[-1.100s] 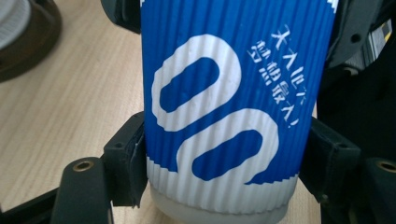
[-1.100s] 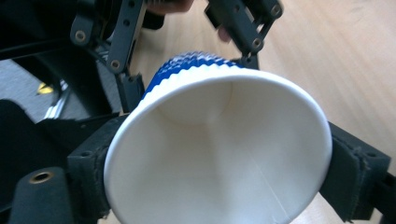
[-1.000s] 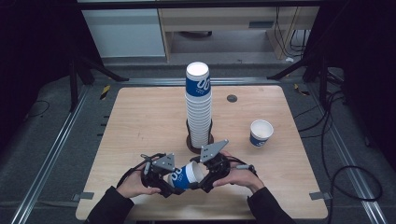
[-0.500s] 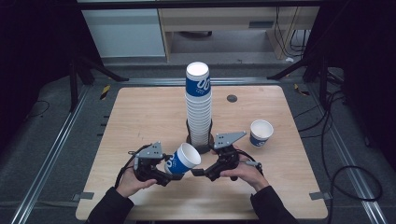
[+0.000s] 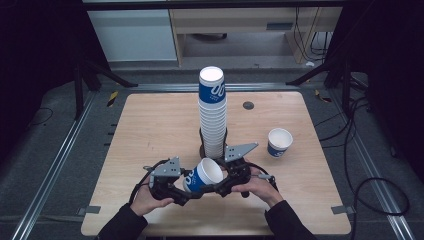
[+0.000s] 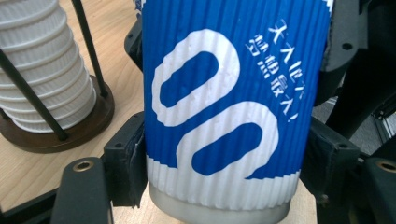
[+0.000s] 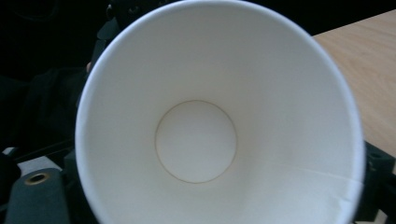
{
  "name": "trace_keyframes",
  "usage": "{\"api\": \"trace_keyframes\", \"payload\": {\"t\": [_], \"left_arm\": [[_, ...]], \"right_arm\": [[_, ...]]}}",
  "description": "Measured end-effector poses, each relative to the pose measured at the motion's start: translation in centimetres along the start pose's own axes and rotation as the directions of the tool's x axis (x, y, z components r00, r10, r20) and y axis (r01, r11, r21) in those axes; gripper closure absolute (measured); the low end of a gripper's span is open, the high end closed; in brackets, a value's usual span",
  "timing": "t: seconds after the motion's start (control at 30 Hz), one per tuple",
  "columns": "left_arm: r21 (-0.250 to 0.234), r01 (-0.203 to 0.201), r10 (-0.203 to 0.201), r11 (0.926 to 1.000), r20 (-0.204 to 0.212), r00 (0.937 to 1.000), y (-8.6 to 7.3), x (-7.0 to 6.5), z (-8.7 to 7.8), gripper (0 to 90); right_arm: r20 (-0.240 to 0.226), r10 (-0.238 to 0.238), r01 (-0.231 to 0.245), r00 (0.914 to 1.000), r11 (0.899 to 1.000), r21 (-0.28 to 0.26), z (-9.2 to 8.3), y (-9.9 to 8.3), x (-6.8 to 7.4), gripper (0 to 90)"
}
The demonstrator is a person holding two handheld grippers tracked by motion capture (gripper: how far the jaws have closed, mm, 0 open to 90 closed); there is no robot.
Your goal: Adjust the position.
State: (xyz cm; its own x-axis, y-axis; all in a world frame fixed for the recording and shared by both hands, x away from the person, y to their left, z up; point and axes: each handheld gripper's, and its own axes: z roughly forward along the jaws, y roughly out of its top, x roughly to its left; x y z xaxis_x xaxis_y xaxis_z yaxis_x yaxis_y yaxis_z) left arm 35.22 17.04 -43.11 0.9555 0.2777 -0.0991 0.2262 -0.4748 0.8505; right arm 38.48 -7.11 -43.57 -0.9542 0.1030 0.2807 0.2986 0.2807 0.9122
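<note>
A blue and white ribbed paper cup (image 5: 202, 176) lies tilted above the table's front edge, with its mouth turned to the right. My left gripper (image 5: 191, 186) is shut on its lower body; both pads (image 6: 123, 168) press the cup (image 6: 219, 107). My right gripper (image 5: 223, 183) has just been closing around the mouth end. In the right gripper view I look straight into the cup (image 7: 196, 140), and the jaws of the right gripper (image 7: 212, 184) sit against its rim, which shows a slight crease.
A tall stack of the same cups (image 5: 212, 115) stands in a black wire holder with a round brown base (image 6: 56, 135) just behind the hands. A single upright cup (image 5: 279, 142) is at the right. A small dark disc (image 5: 248, 105) lies farther back on the wooden table (image 5: 150, 125).
Half a second ago the right gripper stood apart to the right of the cup. It has moved left to the cup's mouth. The left gripper keeps holding the cup, slightly lower.
</note>
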Motion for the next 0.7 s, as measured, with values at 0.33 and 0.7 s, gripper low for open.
{"api": "trace_keyframes", "payload": {"t": [0.33,0.7], "left_arm": [[0.028,0.001,-0.001,0.9996,0.012,0.9999,-0.1,0.0,0.3,22.2],[0.040,0.063,-0.061,0.9972,-0.056,0.9966,-1.2,1.6,-0.2,16.5]], "right_arm": [[-0.004,-0.021,0.021,0.9998,1.000,0.013,0.0,0.0,0.2,20.7],[0.132,-0.047,0.054,0.9901,0.998,-0.045,-3.2,1.2,0.0,20.8]]}}
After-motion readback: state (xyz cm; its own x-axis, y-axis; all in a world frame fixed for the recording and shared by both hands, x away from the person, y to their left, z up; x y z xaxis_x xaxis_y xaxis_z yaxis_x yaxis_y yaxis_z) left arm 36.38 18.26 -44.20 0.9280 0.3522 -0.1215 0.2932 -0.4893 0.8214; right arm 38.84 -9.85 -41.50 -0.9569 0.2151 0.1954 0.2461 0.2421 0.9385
